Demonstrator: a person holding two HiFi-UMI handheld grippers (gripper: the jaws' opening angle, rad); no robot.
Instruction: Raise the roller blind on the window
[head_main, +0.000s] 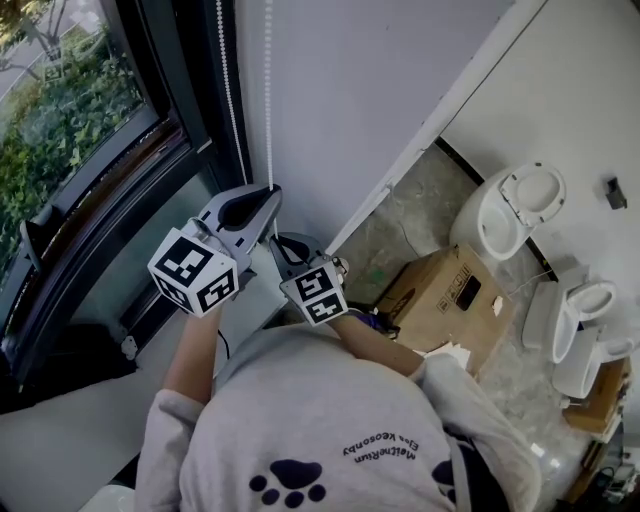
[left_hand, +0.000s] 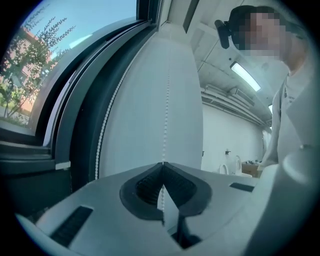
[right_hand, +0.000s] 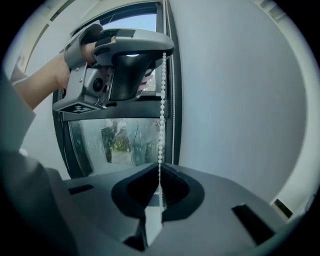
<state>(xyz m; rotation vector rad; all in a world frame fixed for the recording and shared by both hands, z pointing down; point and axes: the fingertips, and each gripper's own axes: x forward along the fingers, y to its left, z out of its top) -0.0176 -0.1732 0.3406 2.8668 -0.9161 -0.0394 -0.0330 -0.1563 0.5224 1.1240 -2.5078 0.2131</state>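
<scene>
A white bead chain (head_main: 268, 90) hangs beside the dark window frame (head_main: 200, 90), with a second strand (head_main: 231, 90) closer to the frame. My left gripper (head_main: 270, 192) is shut on the right-hand strand, which runs down into its closed jaws (left_hand: 162, 164) in the left gripper view. Just below it my right gripper (head_main: 282, 246) is shut on the same strand. In the right gripper view the chain (right_hand: 161, 110) drops straight from the left gripper (right_hand: 163, 54) into the right gripper's jaws (right_hand: 159, 169). The blind's fabric does not show.
A white wall (head_main: 360, 90) stands right of the chain. Bare window glass (right_hand: 120, 140) shows greenery outside. On the floor to the right are a cardboard box (head_main: 447, 300) and white sanitary fixtures (head_main: 520, 205). A pale sill (head_main: 60, 440) runs below the window.
</scene>
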